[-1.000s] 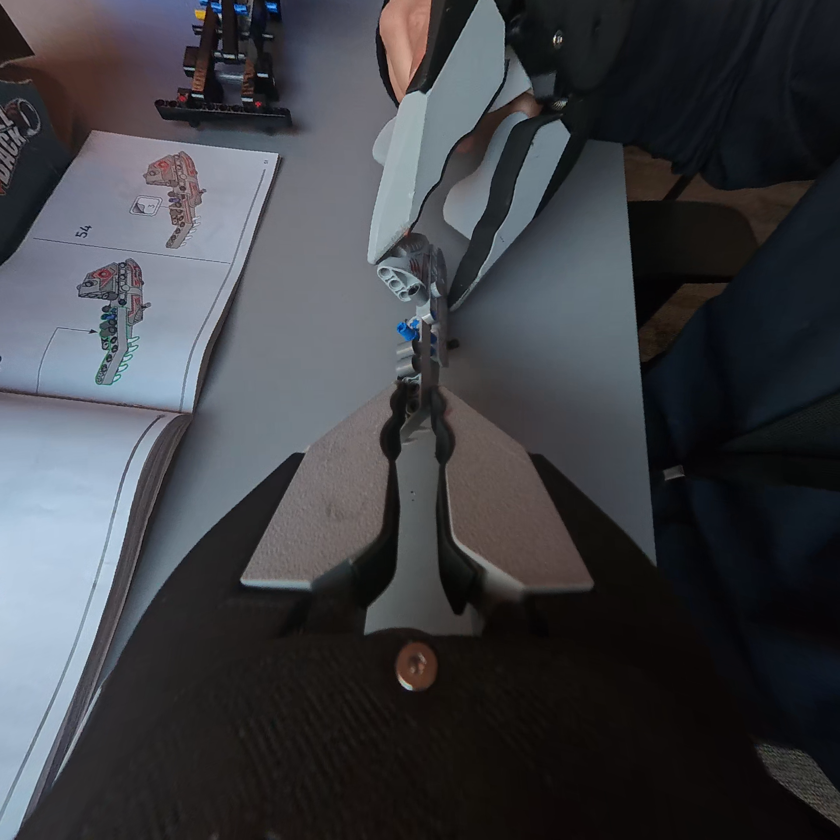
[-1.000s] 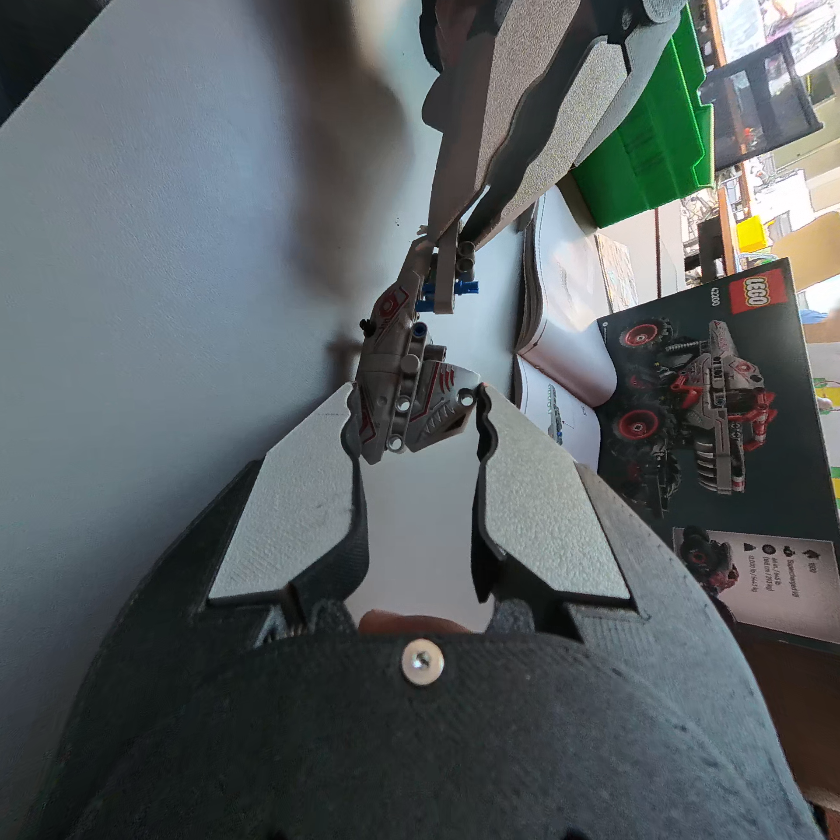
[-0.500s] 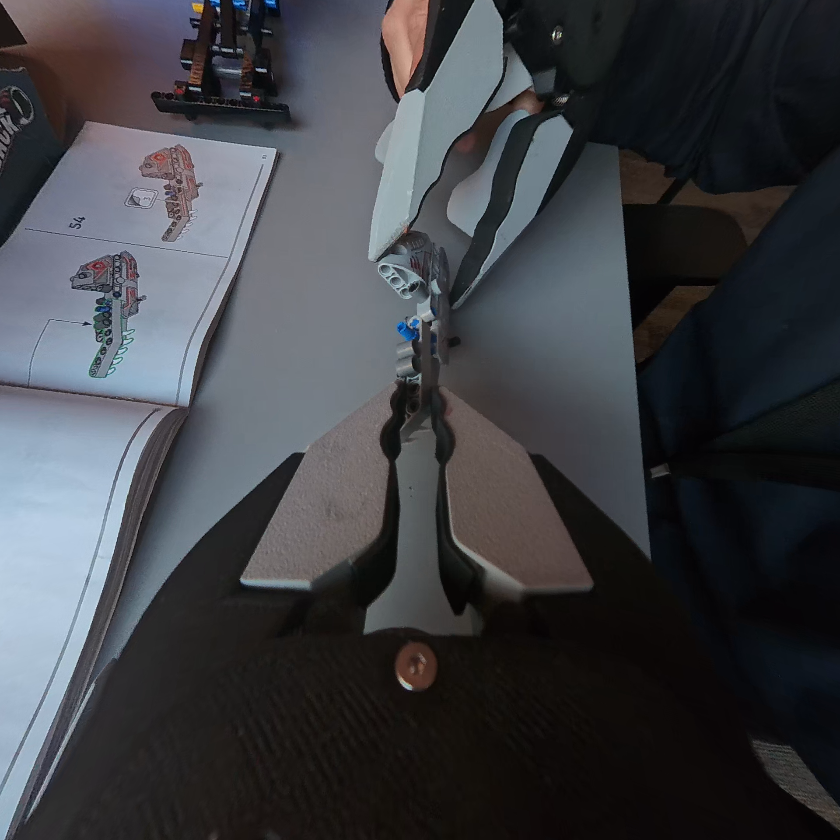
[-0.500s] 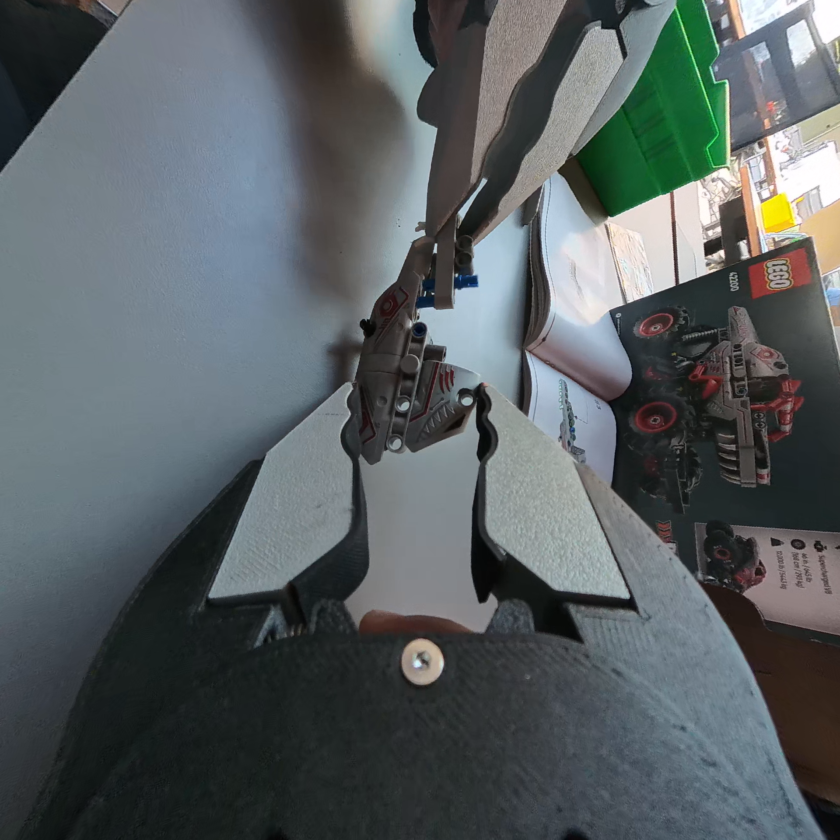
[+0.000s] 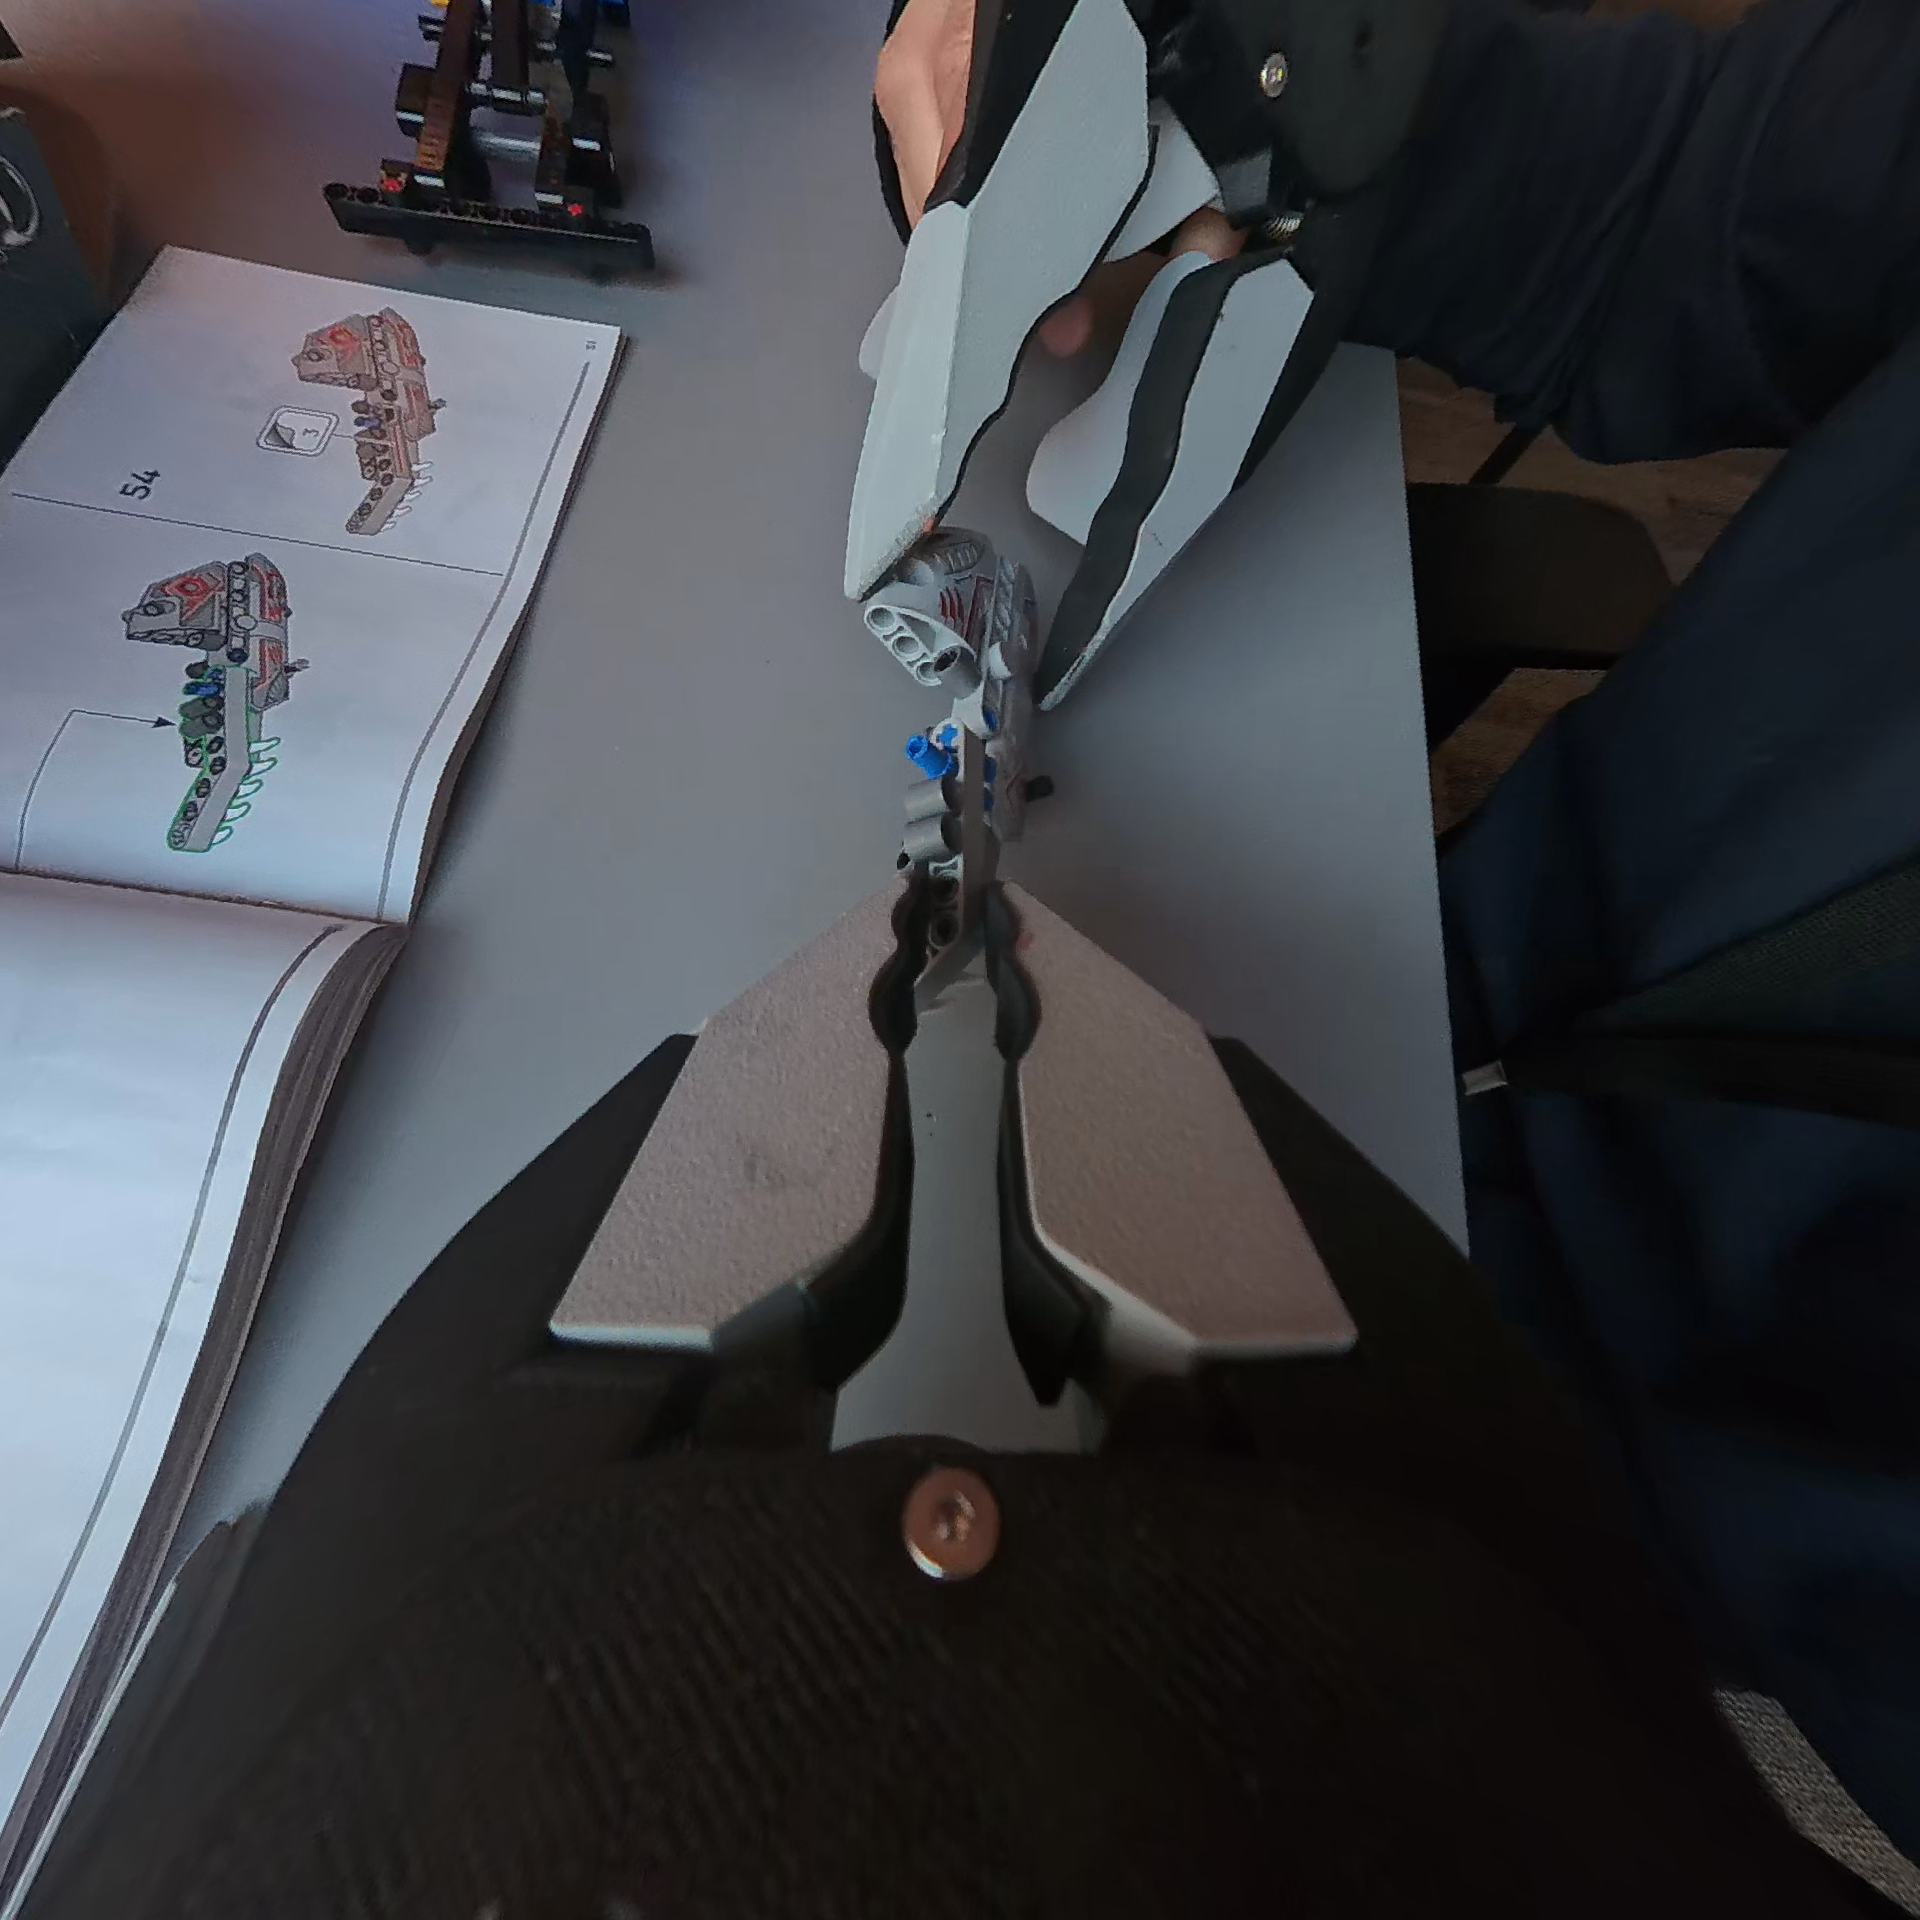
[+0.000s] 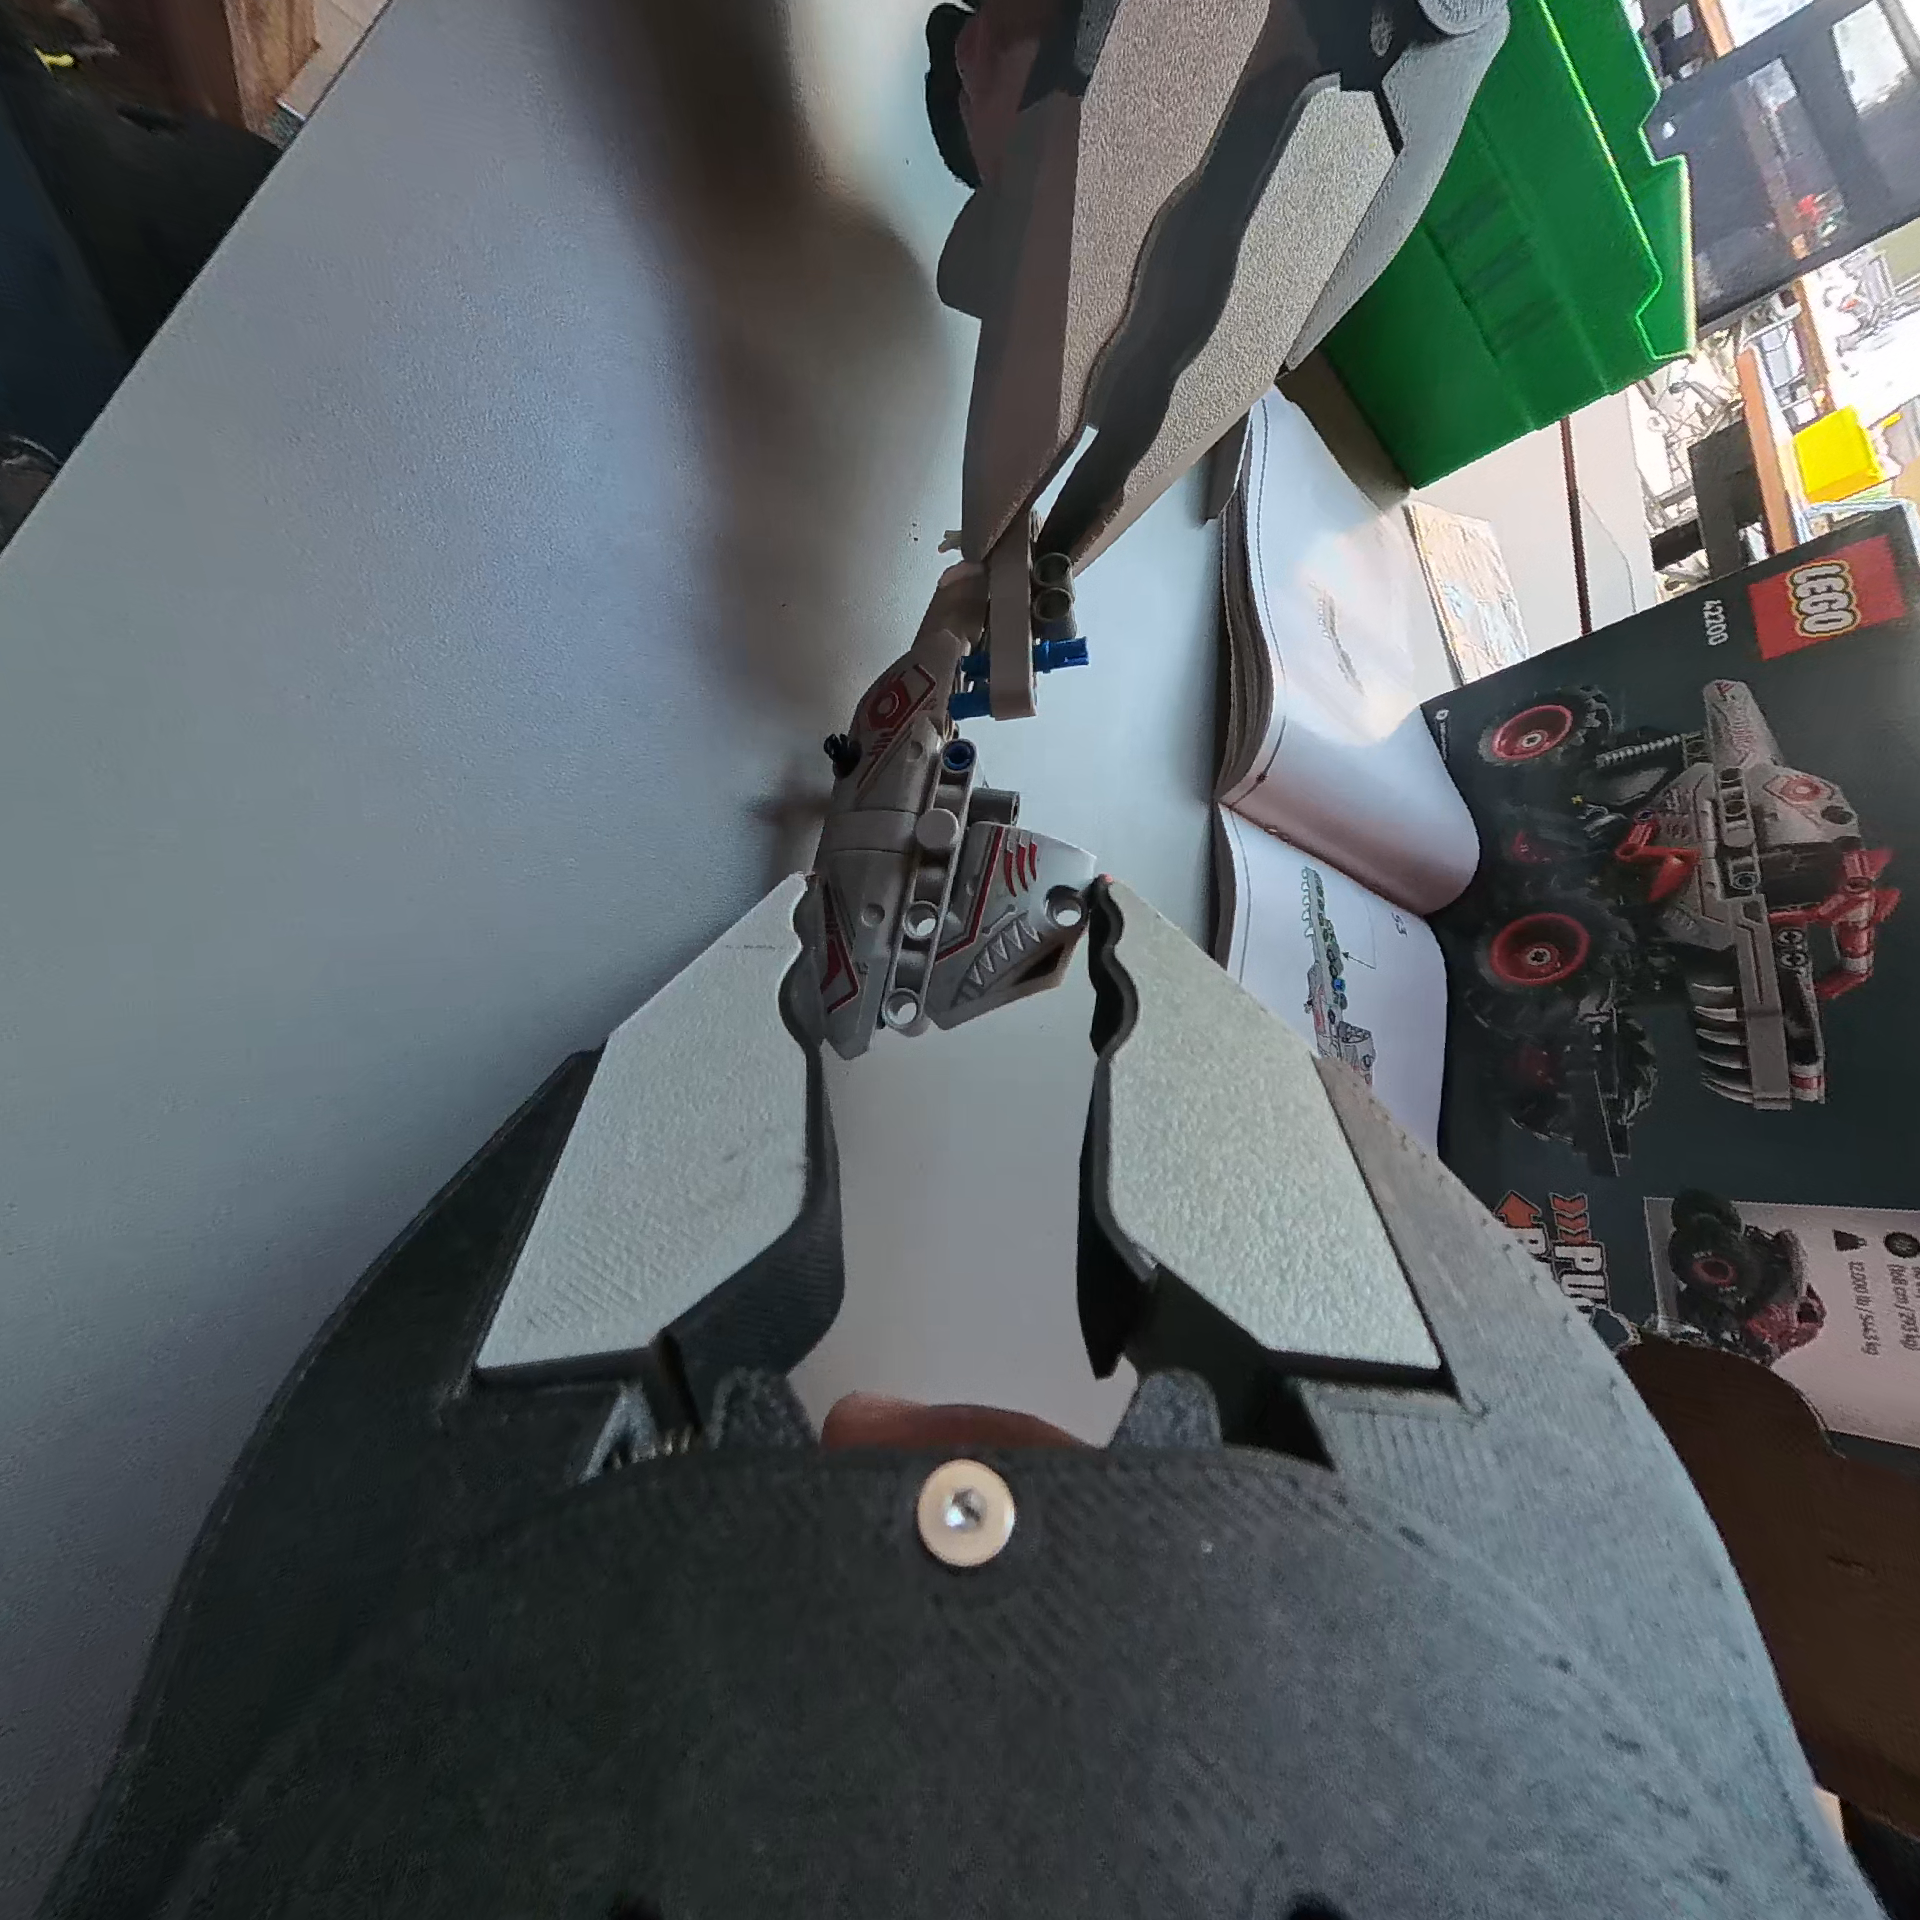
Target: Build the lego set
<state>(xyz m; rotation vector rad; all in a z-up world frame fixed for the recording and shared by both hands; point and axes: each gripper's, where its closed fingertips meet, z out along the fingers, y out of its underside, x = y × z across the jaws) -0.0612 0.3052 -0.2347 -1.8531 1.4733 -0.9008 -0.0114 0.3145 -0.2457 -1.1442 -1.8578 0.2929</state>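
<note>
A grey lego assembly [image 5: 935,634] with red markings, a shark-tooth head and blue pins is held in the air between both grippers over the grey table [image 5: 675,675]. My left gripper [image 5: 951,904] is shut on its thin grey beam end. My right gripper [image 5: 956,644] comes in from the top of the left wrist view and grips the head end. In the right wrist view the right gripper [image 6: 945,904] has both fingertips against the head of the assembly [image 6: 914,831]. The left gripper [image 6: 1013,551] clamps the far beam.
An open instruction booklet [image 5: 260,582] lies at the left. A black lego chassis [image 5: 499,187] stands behind it. A green bin [image 6: 1507,260] and the set's box [image 6: 1683,935] sit beyond the booklet [image 6: 1340,790]. The table's edge [image 5: 1423,831] and a person's dark clothing are close at right.
Both grippers keep their hold on the assembly. The pair has drifted slightly, so the booklet, chassis and box shift a little in the views.
</note>
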